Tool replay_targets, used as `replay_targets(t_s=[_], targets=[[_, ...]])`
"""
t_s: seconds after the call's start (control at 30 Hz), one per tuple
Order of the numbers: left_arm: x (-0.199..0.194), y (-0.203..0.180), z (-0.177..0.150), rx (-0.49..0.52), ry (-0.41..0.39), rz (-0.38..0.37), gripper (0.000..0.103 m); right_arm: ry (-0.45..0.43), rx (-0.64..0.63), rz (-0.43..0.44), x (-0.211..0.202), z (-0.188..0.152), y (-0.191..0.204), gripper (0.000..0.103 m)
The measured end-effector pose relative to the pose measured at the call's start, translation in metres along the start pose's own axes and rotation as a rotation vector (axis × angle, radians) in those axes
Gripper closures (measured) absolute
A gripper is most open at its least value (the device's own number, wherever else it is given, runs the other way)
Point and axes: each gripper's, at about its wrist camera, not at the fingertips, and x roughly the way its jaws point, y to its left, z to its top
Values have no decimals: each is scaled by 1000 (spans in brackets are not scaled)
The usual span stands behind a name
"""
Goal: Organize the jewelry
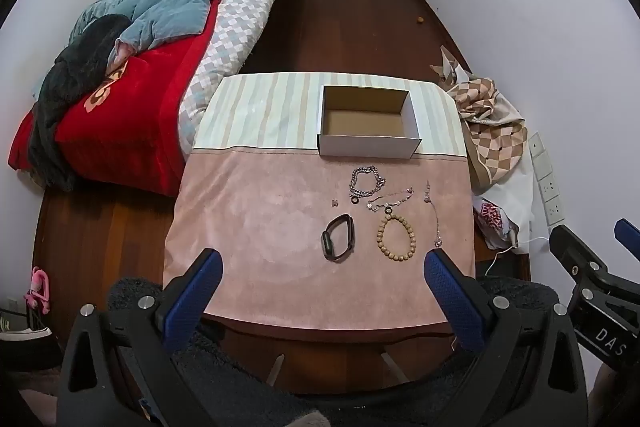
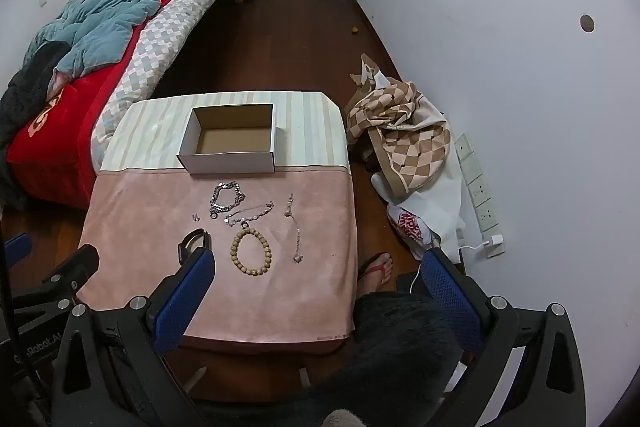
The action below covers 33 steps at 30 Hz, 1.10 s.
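A: Since nothing sits in the box (image 1: 368, 123) yet, where does the jewelry lie?

B: All on the pink cloth of the desk (image 1: 256, 227), just in front of the box: a bead bracelet (image 1: 395, 237), a black band (image 1: 338, 238), a silver chain (image 1: 366, 181), a fine chain (image 1: 434, 213) to the right.

A: And the grippers?

B: The left gripper (image 1: 322, 271) and right gripper (image 2: 316, 271) both hang spread wide above the near edge, holding nothing.

A: How to start well?

B: I'd take the beads first; they're thick and stand apart. Pinch one side of the loop, lift straight, and drop it over the box. The fine chains lie flat and partly tangled, so they'll likely need a low, careful pinch.

A: The surroundings?

B: Striped cloth under the box, dark wood floor, a bed (image 1: 132, 79) to the left, a checked cloth (image 2: 404, 131) heaped by the wall.
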Motion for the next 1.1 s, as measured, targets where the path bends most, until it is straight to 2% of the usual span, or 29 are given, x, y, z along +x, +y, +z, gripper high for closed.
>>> replay_targets(t_s=[1.1], targets=[[-13,-3,5,0,-13,-16,0,-10,1,-8,-8,3,-3,0]])
